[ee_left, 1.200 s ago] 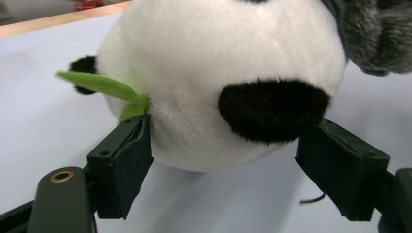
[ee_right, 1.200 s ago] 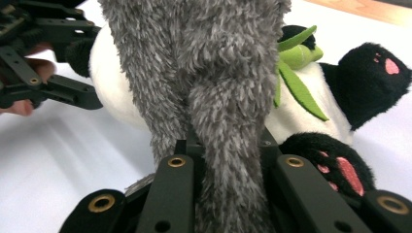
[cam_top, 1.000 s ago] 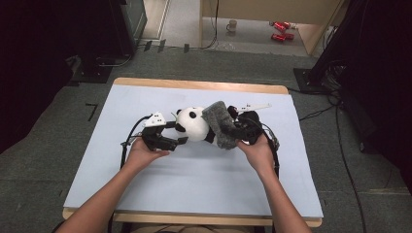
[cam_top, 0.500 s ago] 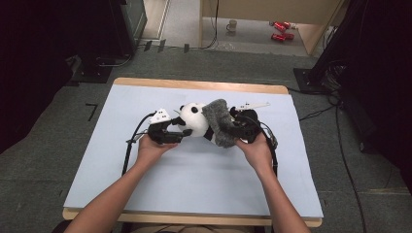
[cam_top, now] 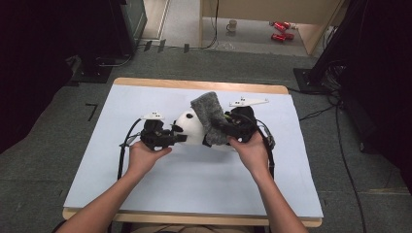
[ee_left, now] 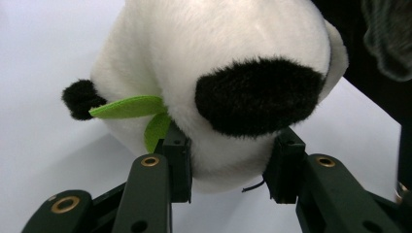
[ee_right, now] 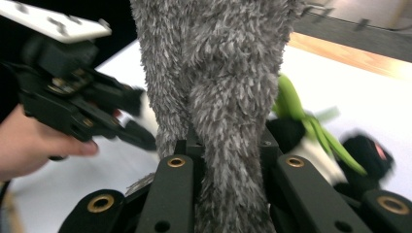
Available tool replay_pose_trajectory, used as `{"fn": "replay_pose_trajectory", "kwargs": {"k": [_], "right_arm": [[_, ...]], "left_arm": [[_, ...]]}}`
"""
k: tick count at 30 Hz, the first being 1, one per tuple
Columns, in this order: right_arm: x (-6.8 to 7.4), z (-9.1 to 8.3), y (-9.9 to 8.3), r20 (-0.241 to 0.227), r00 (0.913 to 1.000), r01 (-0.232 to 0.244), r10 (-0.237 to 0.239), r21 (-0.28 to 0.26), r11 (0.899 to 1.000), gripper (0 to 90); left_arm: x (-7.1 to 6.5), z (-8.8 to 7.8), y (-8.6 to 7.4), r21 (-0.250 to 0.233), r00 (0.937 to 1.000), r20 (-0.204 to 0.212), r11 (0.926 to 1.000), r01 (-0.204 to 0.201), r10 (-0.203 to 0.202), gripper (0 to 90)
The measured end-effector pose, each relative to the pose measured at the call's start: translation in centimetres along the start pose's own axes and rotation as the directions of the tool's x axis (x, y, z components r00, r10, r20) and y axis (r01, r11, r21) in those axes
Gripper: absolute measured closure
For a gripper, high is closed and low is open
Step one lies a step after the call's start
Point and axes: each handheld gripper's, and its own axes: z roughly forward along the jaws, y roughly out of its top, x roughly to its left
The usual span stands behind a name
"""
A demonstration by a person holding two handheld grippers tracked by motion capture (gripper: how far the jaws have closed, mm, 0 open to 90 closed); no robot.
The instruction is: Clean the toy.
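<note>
1. Left claw (ee_left: 228, 170) has just been closing its jaws; in the left gripper view the two black pads press into the white plush at the bottom of the panda toy (ee_left: 218, 73), one pad on each side, so the claw is clamped on the toy.
2. Just above that claw's left pad sit two green felt leaves (ee_left: 133, 109), and beyond them a small black plush ear or paw (ee_left: 80, 99) sticks out to the side; a large black patch (ee_left: 257, 97) lies on the toy right above the gap between the pads.
3. Right claw (ee_right: 228, 145) is clamped together on a grey fuzzy cloth (ee_right: 214, 73), which rises upright from between its jaws in the right gripper view.
4. Behind that cloth, to the right of the right claw, parts of the panda toy show: green leaves and black plush, blurred.
5. To the left of the right claw in its own view, the other hand (ee_right: 34, 141) holds the left claw's black body.
6. From the high view, the left claw (cam_top: 182, 137) meets the panda toy (cam_top: 192, 127) from its left side, and the right claw (cam_top: 218, 128) comes in from the toy's right, with the grey cloth (cam_top: 209, 116) draped over the toy between them.
7. Both hands (cam_top: 145, 155) sit near the middle of the pale blue worktop (cam_top: 194, 189), the toy held between the claws.
8. Beyond the far edge of the worktop, on the floor, stand a mug (cam_top: 232, 24) and red cans (cam_top: 279, 30).
</note>
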Motion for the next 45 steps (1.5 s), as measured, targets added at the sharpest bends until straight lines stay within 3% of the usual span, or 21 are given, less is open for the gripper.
{"fn": "replay_pose_trajectory", "kwargs": {"k": [4, 8, 11, 13, 15, 18, 22, 26, 30, 32, 34, 39, 41, 44, 45], "right_arm": [[2.4, 0.4, 0.3, -0.074, 0.9973, -0.001, 0.001, 0.01, 1.0, 76.9], [4.4, 2.8, -0.3, -0.118, 0.993, 0.006, 0.001, 0.057, 0.998, 76.9], [4.7, 5.1, -1.1, -0.089, 0.9961, 0.008, 0.0, 0.091, 0.996, 76.6], [4.4, 5.8, -1.6, -0.084, 0.9963, 0.025, -0.019, 0.074, 0.997, 77.2], [3.8, 5.9, -1.8, -0.053, 0.9973, 0.055, -0.051, 0.086, 0.995, 77.2], [3.1, 5.5, -1.8, -0.032, 0.999, 0.035, -0.032, 0.1, 0.994, 77.3], [1.9, 4.4, -2.0, 0.072, 0.9959, 0.043, -0.054, 0.148, 0.988, 77.4], [-0.1, 2.4, -2.7, 0.051, 0.9976, -0.052, 0.046, 0.131, 0.99, 77.3], [-1.0, 0.3, -2.5, 0.106, 0.9921, -0.078, 0.066, 0.115, 0.99, 77.6], [-1.8, -0.2, -2.6, 0.096, 0.9906, -0.109, 0.097, 0.126, 0.986, 77.8], [-2.0, 0.1, -2.9, 0.109, 0.9906, -0.097, 0.083, 0.131, 0.987, 78.1], [-2.0, 0.9, -2.9, 0.102, 0.9939, -0.057, 0.044, 0.129, 0.99, 78.2], [-1.9, 1.0, -2.8, 0.098, 0.9948, -0.04, 0.027, 0.13, 0.991, 78.2], [-2.2, 1.1, -2.8, 0.089, 0.9956, -0.039, 0.028, 0.126, 0.991, 78.1], [-2.2, 1.1, -2.8, 0.086, 0.9959, -0.041, 0.03, 0.126, 0.991, 78.1]], "left_arm": [[-1.0, -0.8, -1.0, 0.003, 0.9985, -0.001, 0.9985, 0.054, -0.054, 60.4], [-1.4, -0.5, -1.2, -0.028, 0.9987, -0.014, 0.9984, 0.049, -0.05, 58.7], [-1.5, -0.2, -1.2, -0.031, 0.9978, -0.044, 0.9983, 0.049, -0.05, 57.6], [-0.9, -0.1, -1.5, -0.034, 0.9975, -0.043, 0.998, 0.054, -0.056, 57.3], [-0.6, 0.0, -1.6, -0.042, 0.9977, -0.043, 0.9978, 0.051, -0.053, 57.1], [-0.2, 0.2, -1.5, -0.055, 0.9973, -0.05, 0.9972, 0.051, -0.054, 57.2], [0.7, 0.1, -1.7, -0.064, 0.9974, -0.032, 0.996, 0.063, -0.065, 57.1], [0.3, 0.2, -1.5, -0.073, 0.9993, -0.036, 0.9973, 0.007, -0.009, 57.1], [0.9, 0.1, -1.6, -0.069, 0.9993, -0.03, 0.9975, 0.018, -0.02, 57.0], [0.7, 0.2, -1.6, -0.078, 0.9998, -0.021, 0.9969, -0.008, 0.006, 55.6], [0.6, 0.3, -1.6, -0.09, 0.9994, -0.018, 0.9954, -0.032, 0.031, 50.8], [1.5, 0.2, -1.6, -0.096, 0.9991, -0.011, 0.9945, -0.042, 0.041, 35.2], [1.5, 0.2, -1.5, -0.087, 0.9962, -0.014, 0.9923, -0.087, 0.086, 29.8], [1.6, 0.2, -1.5, -0.091, 0.986, -0.029, 0.9819, -0.166, 0.164, 24.5], [1.6, 0.2, -1.4, -0.097, 0.9783, -0.036, 0.9737, -0.207, 0.204, 24.3]]}}
